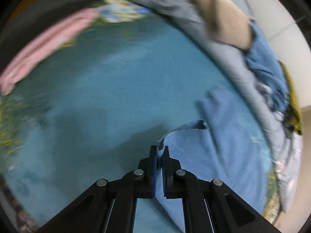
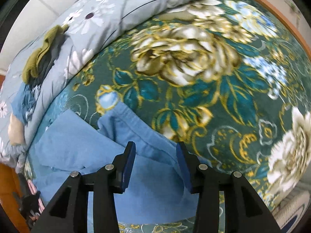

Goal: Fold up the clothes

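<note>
A light blue garment [image 1: 219, 155] lies on the bed. In the left wrist view my left gripper [image 1: 159, 151] is shut on a folded-over edge of it, and most of the view is filled by blue cloth [image 1: 116, 97]. In the right wrist view the blue garment [image 2: 93, 155] lies spread below my right gripper [image 2: 155, 147], which is open and empty just above a creased edge of the cloth. The scene in the left view is blurred.
The bed has a green floral blanket [image 2: 213, 77]. A grey flowered quilt [image 2: 116, 5] is bunched along the far side, with olive and dark clothes [image 2: 42, 54] on it. A pink cloth [image 1: 48, 44] and a beige item [image 1: 225, 23] lie at the bed's edges.
</note>
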Tool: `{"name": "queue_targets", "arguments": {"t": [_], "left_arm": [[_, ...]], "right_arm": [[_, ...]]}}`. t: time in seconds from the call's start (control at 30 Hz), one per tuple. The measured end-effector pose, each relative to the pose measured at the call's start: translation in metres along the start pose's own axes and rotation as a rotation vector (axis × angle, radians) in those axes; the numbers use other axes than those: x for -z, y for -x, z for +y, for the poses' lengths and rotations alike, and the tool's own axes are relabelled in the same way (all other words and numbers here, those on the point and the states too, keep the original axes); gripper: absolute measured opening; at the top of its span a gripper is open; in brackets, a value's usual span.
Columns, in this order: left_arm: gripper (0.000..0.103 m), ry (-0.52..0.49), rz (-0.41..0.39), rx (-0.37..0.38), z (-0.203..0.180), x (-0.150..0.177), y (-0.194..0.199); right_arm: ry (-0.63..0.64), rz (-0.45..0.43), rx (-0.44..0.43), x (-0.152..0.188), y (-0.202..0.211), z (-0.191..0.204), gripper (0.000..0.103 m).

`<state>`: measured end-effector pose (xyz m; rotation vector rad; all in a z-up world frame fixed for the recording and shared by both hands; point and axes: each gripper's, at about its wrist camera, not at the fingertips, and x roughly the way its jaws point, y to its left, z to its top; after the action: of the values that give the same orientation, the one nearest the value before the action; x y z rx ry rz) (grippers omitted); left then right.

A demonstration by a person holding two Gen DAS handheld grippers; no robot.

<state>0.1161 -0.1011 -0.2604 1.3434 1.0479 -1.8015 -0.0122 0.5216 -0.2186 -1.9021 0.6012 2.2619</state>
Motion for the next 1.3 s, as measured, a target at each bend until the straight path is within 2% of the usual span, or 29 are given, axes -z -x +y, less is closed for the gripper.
{"name": "queue_targets", "arguments": {"t": [0.1,0.17,0.33,0.47,0.6,0.7,0.73,0.8,0.87,1.0,1.1,1.3], "left_arm": [[0.005,0.015,0.055,-0.092,0.018,0.004,-0.02],[0.005,0.035,0.071,-0.117,0.026,0.007,-0.027],[0.005,0.122,0.047,-0.121,0.027,0.012,-0.022],[0.008,0.107,0.072,-0.061,0.013,0.014,-0.018],[0.01,0.076,0.061,-0.026,-0.004,0.011,0.001],[0.024,0.092,0.044,-0.005,-0.012,0.009,0.014],[0.03,0.094,0.04,0.004,-0.012,0.007,0.016],[0.035,0.1,0.033,0.024,-0.011,0.003,0.02],[0.036,0.105,0.026,0.044,-0.011,-0.002,0.025],[0.037,0.116,0.012,0.084,-0.01,-0.011,0.033],[0.04,0.104,0.012,0.113,-0.023,-0.016,0.031],[0.044,0.075,0.026,0.174,-0.066,-0.044,0.006]], "right_arm": [[0.064,0.035,-0.005,-0.011,-0.017,0.011,0.045],[0.116,0.064,0.001,-0.018,-0.03,0.018,0.045],[0.167,0.104,-0.019,-0.036,-0.061,0.028,0.045],[0.18,0.142,-0.058,-0.046,-0.077,0.035,0.045],[0.214,0.171,-0.056,-0.046,-0.083,0.045,0.044],[0.225,0.178,-0.061,-0.041,-0.081,0.049,0.02],[0.232,0.173,-0.059,-0.04,-0.078,0.051,0.02],[0.253,0.117,-0.023,-0.042,-0.064,0.05,0.017],[0.247,0.036,0.024,-0.05,-0.045,0.043,0.016],[0.04,-0.176,0.127,-0.087,0.003,-0.009,0.016],[-0.03,-0.125,0.103,-0.098,-0.01,-0.025,0.016],[0.03,-0.086,0.11,-0.096,-0.028,-0.008,0.02]]}}
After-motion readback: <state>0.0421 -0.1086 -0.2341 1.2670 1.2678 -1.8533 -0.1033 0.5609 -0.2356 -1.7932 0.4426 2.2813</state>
